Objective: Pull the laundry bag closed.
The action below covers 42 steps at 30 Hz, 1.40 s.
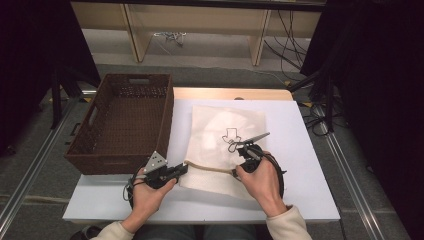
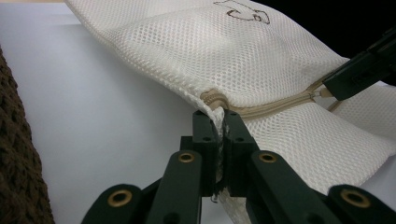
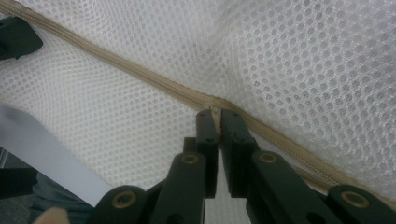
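- Here, a white mesh laundry bag lies flat on the white table, just right of a brown woven basket, with a black outline drawing on its upper face.
- Its beige zipper runs along the near edge, so its long axis goes left to right between the 2 hands.
- The left gripper is clenched on the mesh at the zipper's left end, right beside the closed end of the track.
- The right gripper has its jaws pressed together at the zipper line farther right; it seems to pinch the slider or pull tab, though the tab itself is too small to make out.
- Judging from this, the left grip anchors the bag while the right one is better placed to draw along the zipper, away from the left hand.
- The right hand sits at the bag's near right part; the basket stands empty.
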Each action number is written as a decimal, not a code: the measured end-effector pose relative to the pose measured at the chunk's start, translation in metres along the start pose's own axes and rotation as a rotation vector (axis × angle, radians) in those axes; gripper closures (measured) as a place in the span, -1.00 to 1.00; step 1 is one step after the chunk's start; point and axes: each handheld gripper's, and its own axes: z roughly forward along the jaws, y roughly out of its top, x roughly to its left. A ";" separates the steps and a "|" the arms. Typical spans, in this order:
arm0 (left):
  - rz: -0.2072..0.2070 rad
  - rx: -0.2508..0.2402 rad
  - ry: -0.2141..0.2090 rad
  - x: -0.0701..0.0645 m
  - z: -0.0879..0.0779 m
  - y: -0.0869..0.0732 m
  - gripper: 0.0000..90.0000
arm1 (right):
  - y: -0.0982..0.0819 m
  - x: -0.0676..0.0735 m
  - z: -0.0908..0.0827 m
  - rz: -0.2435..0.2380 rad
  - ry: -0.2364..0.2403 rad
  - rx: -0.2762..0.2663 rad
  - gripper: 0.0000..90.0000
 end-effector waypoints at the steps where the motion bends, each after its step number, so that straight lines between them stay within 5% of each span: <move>1: 0.001 0.001 0.000 0.000 0.000 0.000 0.90 | 0.000 0.000 0.000 0.010 0.001 -0.004 0.94; 39: -0.021 -0.005 -0.004 0.000 0.000 -0.001 0.90 | -0.003 -0.005 -0.004 0.031 -0.022 0.006 0.94; 42: 0.003 0.003 0.004 0.000 0.000 0.000 0.90 | -0.003 -0.005 -0.005 0.035 -0.019 0.005 0.94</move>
